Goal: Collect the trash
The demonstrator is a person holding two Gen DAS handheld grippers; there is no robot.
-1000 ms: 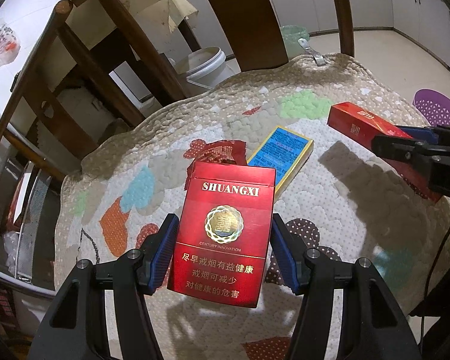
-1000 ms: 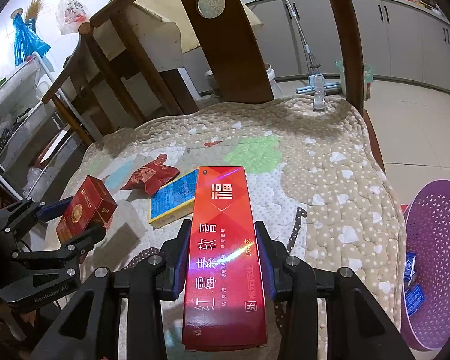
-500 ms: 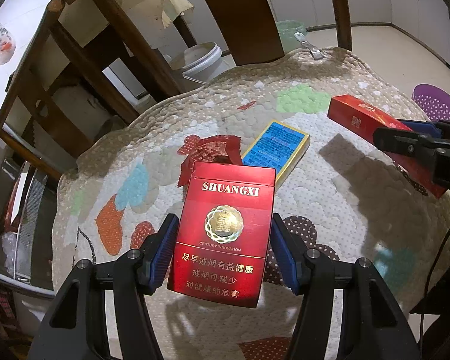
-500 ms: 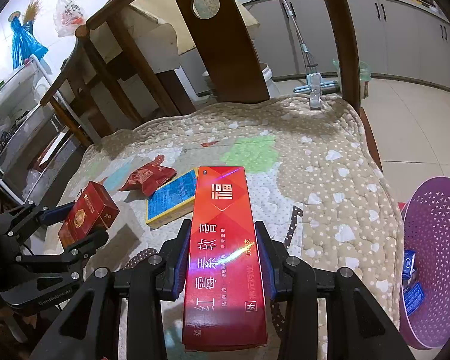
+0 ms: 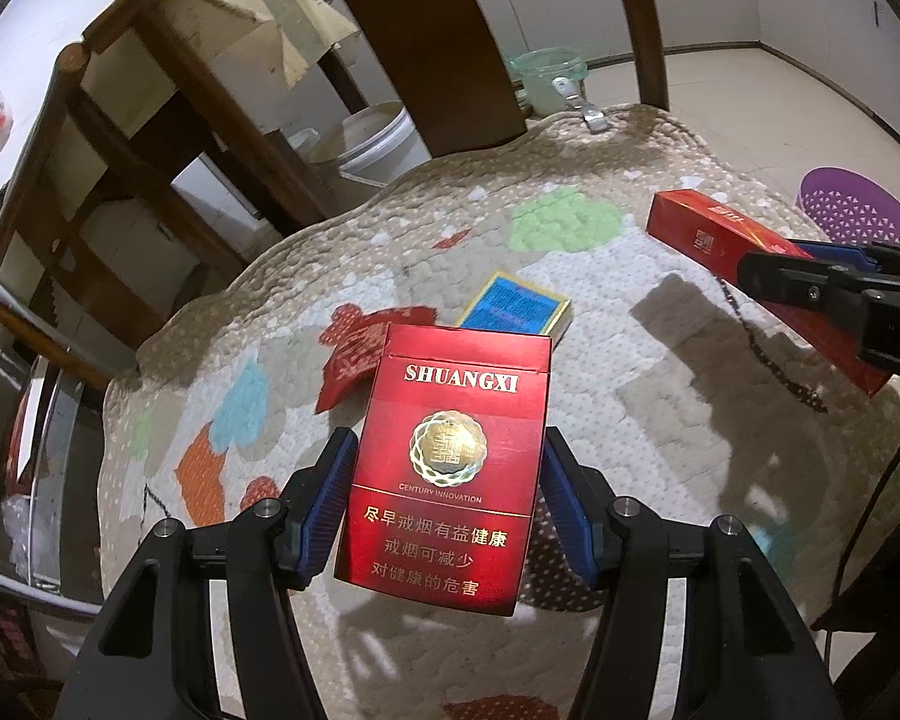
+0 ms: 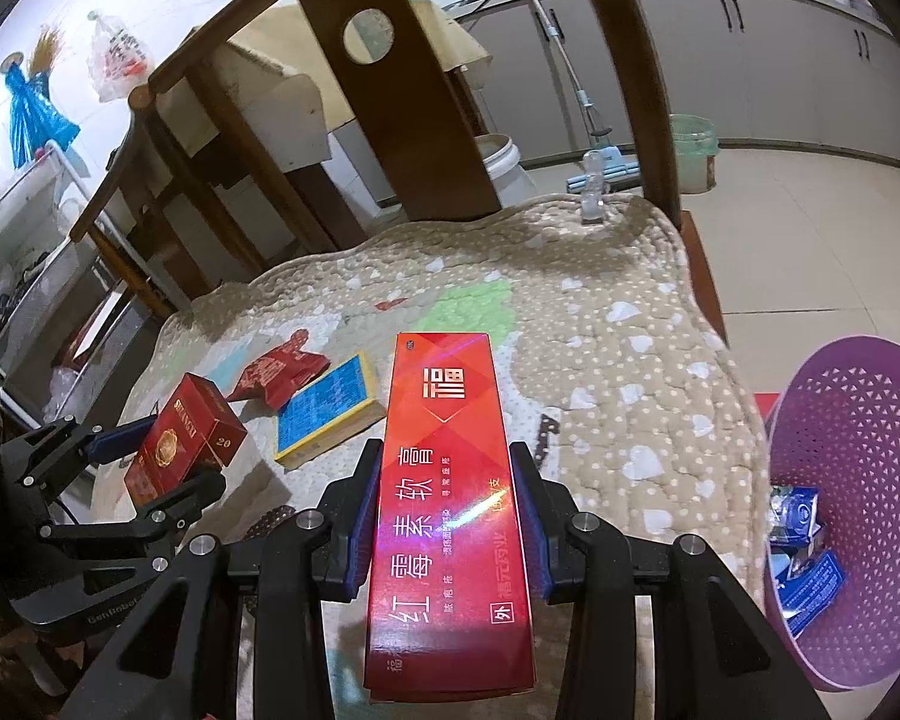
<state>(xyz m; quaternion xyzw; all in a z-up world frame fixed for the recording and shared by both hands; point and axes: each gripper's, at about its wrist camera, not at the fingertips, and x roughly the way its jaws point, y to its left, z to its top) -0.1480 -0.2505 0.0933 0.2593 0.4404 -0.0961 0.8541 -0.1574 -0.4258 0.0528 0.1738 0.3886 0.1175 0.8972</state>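
Note:
My left gripper (image 5: 447, 501) is shut on a red SHUANGXI cigarette pack (image 5: 450, 456) and holds it above the quilted table. It also shows in the right wrist view (image 6: 180, 447). My right gripper (image 6: 447, 510) is shut on a long red carton (image 6: 447, 504), also held above the table; it shows in the left wrist view (image 5: 750, 264). A blue and yellow box (image 6: 324, 411) and a crumpled red wrapper (image 6: 276, 375) lie on the quilt (image 6: 606, 324) between the grippers. A purple perforated basket (image 6: 858, 480) stands on the floor at the right, with blue packets inside.
Two wooden chairs (image 6: 402, 90) stand at the table's far edge. A white bucket (image 6: 501, 165), a green bin (image 6: 693, 150) and a mop stand on the floor behind. A wire rack (image 6: 30, 276) is at the left.
Both grippers have risen and drawn back slightly with their boxes still held. The right view has swung a little right, so more of the purple basket shows.

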